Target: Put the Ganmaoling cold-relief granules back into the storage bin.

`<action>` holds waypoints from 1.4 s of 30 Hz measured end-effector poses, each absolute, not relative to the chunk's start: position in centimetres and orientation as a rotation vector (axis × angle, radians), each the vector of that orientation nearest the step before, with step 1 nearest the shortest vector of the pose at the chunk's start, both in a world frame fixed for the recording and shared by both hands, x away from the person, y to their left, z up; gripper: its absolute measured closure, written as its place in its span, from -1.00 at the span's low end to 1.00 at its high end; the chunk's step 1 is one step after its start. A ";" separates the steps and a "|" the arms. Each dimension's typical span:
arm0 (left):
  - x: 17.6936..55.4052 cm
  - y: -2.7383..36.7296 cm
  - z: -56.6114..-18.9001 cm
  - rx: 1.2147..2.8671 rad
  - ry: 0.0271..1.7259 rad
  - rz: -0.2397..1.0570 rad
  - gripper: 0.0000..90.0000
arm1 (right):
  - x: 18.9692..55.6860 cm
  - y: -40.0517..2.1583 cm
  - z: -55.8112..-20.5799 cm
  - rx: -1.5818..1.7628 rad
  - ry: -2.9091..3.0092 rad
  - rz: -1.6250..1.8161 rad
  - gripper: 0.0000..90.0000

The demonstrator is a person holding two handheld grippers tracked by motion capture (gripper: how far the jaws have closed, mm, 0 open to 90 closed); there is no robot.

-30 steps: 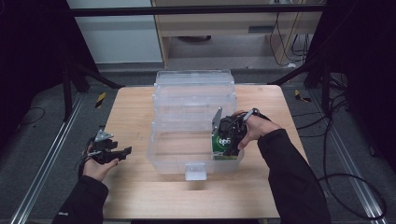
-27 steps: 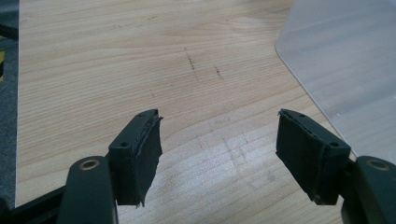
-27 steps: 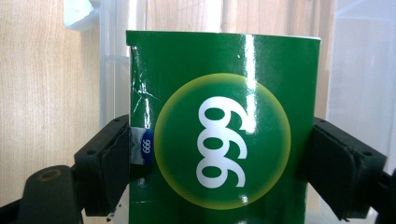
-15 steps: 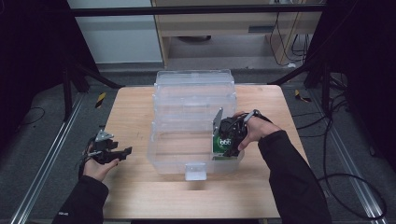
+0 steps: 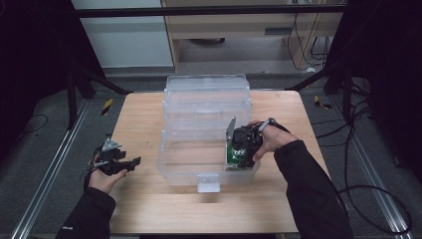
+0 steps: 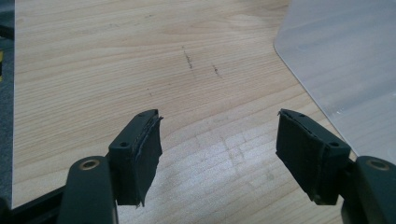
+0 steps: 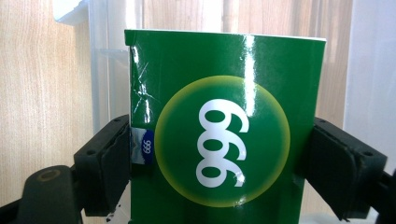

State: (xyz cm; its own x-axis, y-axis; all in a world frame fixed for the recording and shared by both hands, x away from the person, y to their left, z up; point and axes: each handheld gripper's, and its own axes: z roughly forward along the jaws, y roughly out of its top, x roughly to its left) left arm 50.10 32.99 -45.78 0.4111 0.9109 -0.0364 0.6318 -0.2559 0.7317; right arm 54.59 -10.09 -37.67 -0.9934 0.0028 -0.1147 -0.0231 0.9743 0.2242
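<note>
Landmark for all positions: the clear bin (image 5: 206,134), a transparent plastic container standing at the middle of the table (image 5: 144,209), with a second clear bin (image 5: 207,89) touching it on the far side.

Left of the bin: the left gripper (image 5: 130,163) is held in the person's left hand (image 5: 102,175), low over the table and well apart from the bin's left wall, pointing toward that wall. In the left gripper view its gripper (image 6: 219,154) has the jaws standing wide apart with nothing between them; bare wood shows in the gap, with a few faint dark marks farther ahead. A frosted corner of the bin (image 6: 345,65) lies ahead and to the right in that view, clear of both pads.

Front of the bin: a small clear latch tab (image 5: 208,182) projects from the middle of the front wall.

Inside the bin, right front corner: the right gripper (image 5: 238,158) reaches down over the rim, held by the right hand (image 5: 271,139). It carries a green box (image 5: 239,155), which sits within the bin against the right wall; whether the box rests on the bin floor cannot be told. In the right gripper view the gripper (image 7: 217,163) has both pads pressed against the two sides of the box (image 7: 224,126), a firm grip on a wide item. The box face shows a pale ringed circle with white figures, and a crease mark at its upper left edge. The clear wall (image 7: 105,60) stands just behind the box
</note>
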 end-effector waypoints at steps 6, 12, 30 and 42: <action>50.1 33.0 -45.8 1.992 1.307 0.526 -0.33 | 54.6 -10.1 -37.7 0.006 3.007 0.356 -0.64; 50.1 32.9 -45.8 1.993 1.306 0.524 -0.33 | 54.5 -10.1 -37.7 0.003 3.007 0.338 -0.64; 50.1 32.9 -45.8 1.997 1.299 0.530 -0.33 | 54.2 -10.5 -36.4 0.055 2.968 0.405 -0.61; 50.0 32.9 -45.6 1.991 1.291 0.532 -0.30 | 53.4 -11.2 -35.1 0.124 2.900 0.487 -0.42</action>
State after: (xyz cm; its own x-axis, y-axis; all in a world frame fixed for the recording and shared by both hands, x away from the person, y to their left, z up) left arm 50.03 32.88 -45.63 0.4203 0.9069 -0.0310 0.6218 -0.2629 0.7377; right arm 53.40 -11.23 -35.08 -0.9769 0.1146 -0.1803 0.0493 0.9422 0.3315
